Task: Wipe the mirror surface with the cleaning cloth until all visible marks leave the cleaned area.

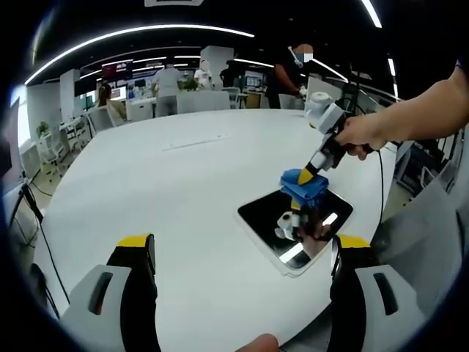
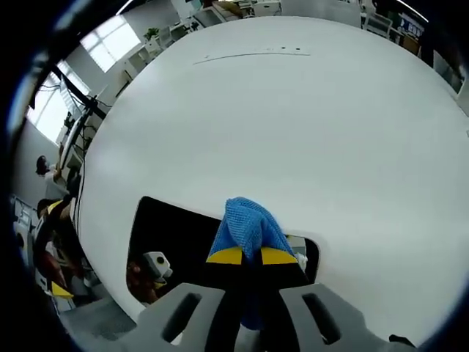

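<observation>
A large white round table (image 1: 146, 176) is seen, bare over most of its top; the work is kept to its near right edge, presumably for easy reach. A dark rectangular mirror (image 1: 264, 216) is laid flat there, face up, so that it can be wiped from above; the ceiling lights and the tool are reflected in it. In the right gripper view the mirror (image 2: 168, 235) is seen just ahead of the jaws, its near edge close to the table rim.

The left gripper (image 1: 238, 253) is held back at the near side, jaws wide apart with nothing between them, likely kept out of the wiping path.

The right gripper (image 1: 311, 174) is angled down onto the mirror by a hand (image 1: 363, 132), so that pressure can be put through the cloth. Its jaws are clamped on the blue cleaning cloth (image 2: 245, 224), which is bunched at the yellow tips and pressed against the glass near the mirror's far right part.

Marks on the glass cannot be told apart from reflections, so progress is judged uncertain; wiping seems under way.
</observation>
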A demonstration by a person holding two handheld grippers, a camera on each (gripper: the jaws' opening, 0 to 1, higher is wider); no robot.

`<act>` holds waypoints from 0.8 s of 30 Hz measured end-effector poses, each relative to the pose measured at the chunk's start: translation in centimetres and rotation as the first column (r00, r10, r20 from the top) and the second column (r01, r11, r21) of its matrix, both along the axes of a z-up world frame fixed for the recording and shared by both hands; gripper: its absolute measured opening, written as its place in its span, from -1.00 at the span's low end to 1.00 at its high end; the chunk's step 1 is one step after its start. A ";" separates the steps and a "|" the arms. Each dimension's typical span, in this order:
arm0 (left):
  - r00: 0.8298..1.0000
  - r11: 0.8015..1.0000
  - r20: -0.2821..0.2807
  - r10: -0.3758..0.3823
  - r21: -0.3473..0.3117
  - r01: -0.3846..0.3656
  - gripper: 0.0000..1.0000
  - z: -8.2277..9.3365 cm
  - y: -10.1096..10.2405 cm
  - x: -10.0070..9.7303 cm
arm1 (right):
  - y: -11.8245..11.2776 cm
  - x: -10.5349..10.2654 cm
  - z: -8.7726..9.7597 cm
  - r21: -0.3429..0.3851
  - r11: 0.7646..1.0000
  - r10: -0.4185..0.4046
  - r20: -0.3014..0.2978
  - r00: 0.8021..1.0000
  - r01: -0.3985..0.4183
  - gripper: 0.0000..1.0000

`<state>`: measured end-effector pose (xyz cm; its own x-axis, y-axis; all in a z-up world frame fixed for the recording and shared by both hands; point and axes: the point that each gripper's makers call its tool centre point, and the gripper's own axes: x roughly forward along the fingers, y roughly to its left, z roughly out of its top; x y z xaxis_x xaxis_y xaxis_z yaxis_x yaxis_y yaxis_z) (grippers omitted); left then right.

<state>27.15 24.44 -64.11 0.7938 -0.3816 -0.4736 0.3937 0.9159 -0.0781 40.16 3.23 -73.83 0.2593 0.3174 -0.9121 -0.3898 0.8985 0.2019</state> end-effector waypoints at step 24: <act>1.000 1.000 0.009 -0.012 -0.004 0.012 0.98 0.2 -0.6 -0.2 | -0.5 -4.5 0.2 0.025 0.999 -0.032 -0.002 0.999 0.032 -1.00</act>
